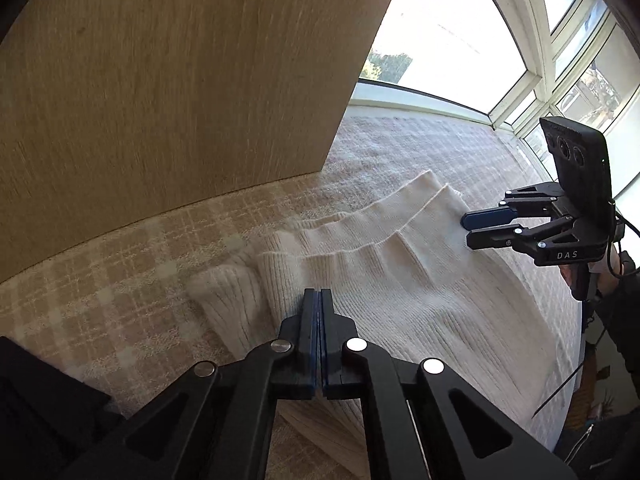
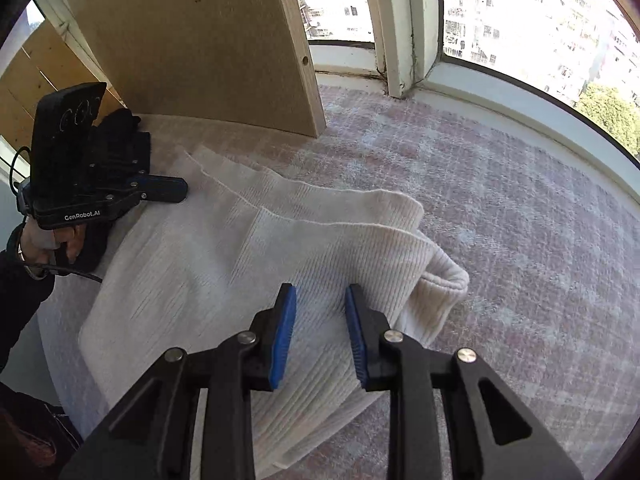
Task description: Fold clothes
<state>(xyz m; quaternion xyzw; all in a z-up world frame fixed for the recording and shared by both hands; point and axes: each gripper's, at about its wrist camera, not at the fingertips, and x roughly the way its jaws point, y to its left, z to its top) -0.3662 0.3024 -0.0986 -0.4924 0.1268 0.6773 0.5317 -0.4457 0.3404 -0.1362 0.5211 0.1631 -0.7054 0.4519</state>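
Black hand-held gripper [image 2: 320, 292], blue pads [image 2: 283, 334]

wooden panel [image 1: 172, 80] behind, open blanket [image 2: 500, 208] rightward

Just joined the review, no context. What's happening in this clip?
A person is folding a cream knit garment on a plaid-covered surface by a window, with a handheld gripper in each hand. The left gripper is shut, over the garment; no cloth shows between its fingers. The right gripper is open above the garment's other side, gripping nothing. The garment lies partly folded, with layered edges.
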